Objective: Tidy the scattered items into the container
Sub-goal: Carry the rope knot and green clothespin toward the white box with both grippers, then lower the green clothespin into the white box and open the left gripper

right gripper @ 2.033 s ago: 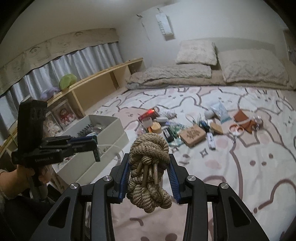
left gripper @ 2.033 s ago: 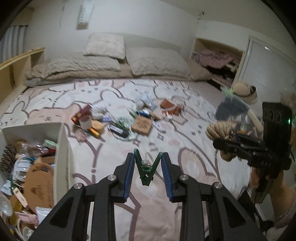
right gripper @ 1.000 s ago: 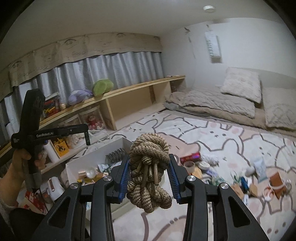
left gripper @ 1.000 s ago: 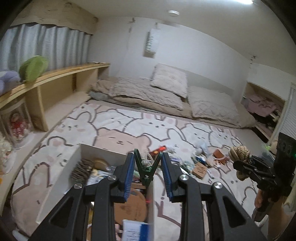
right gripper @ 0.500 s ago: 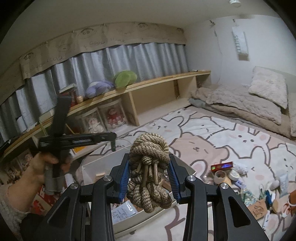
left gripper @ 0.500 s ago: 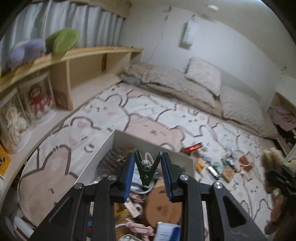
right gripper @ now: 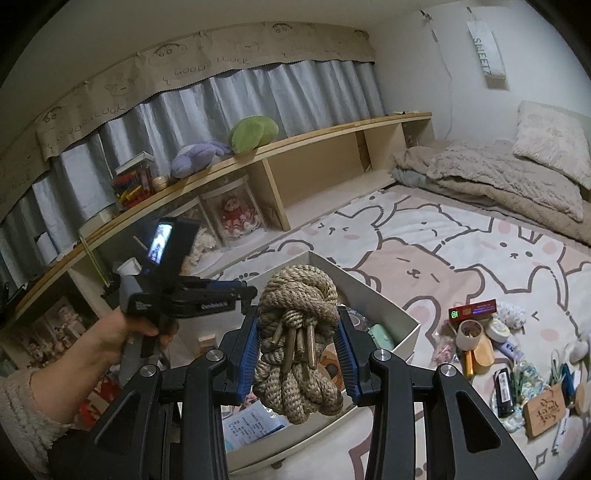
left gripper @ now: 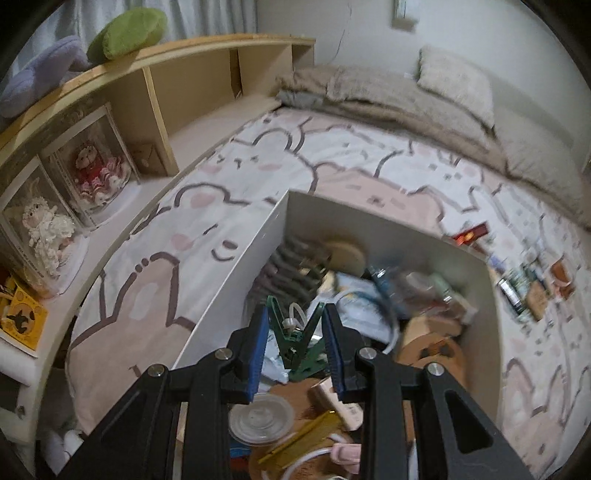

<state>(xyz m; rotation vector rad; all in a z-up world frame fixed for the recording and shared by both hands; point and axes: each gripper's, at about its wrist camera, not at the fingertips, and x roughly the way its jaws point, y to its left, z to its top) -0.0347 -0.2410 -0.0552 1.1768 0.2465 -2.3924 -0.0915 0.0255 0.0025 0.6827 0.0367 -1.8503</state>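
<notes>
We hold a green clip pinched in the left gripper above the white container, ready for dropping. The right gripper clamps a knotted rope bundle nearby, queued next.

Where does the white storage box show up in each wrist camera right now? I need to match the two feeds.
Left wrist view: the white storage box fills the lower centre, open top towards the camera, right beneath the left gripper and its green clip.
Right wrist view: the box sits at centre, partly hidden behind the rope bundle.
Shared landmark: the green plush on the wooden shelf.
</notes>
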